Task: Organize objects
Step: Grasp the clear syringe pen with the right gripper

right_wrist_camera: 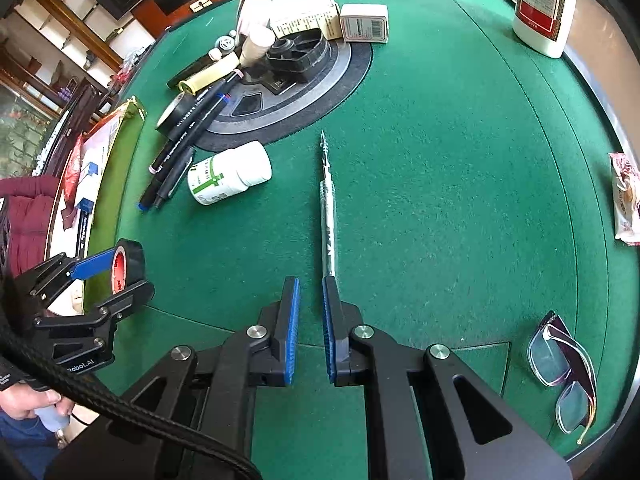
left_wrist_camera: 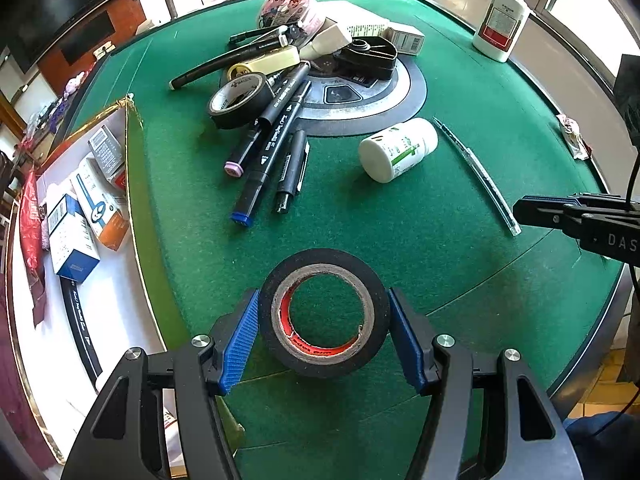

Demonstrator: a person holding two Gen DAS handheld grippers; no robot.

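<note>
My left gripper (left_wrist_camera: 324, 293) is shut on a black tape roll (left_wrist_camera: 325, 362) with a red-printed core, its blue pads pressing the roll's two sides just above the green felt table (left_wrist_camera: 460, 280). The right wrist view shows the same left gripper (right_wrist_camera: 132, 270) and tape roll (right_wrist_camera: 134, 256) at the left, beside an open box (left_wrist_camera: 134, 208). My right gripper (right_wrist_camera: 311, 280) hangs over the felt with its jaws nearly together and nothing between them. A clear pen (right_wrist_camera: 328, 208) lies straight ahead, its near end by the right fingertip. The right gripper (left_wrist_camera: 520, 212) also shows at the left wrist view's right edge.
The box holds several small cartons (left_wrist_camera: 72, 232) and a black marker (left_wrist_camera: 80, 320). A pile of markers (left_wrist_camera: 272, 140), a second tape roll (left_wrist_camera: 240, 100) and cartons sits around the table's centre console (left_wrist_camera: 360, 100). Also here: a fallen white pill bottle (left_wrist_camera: 396, 148), a tall white bottle (left_wrist_camera: 500, 20), glasses (right_wrist_camera: 568, 372), a snack packet (right_wrist_camera: 624, 200).
</note>
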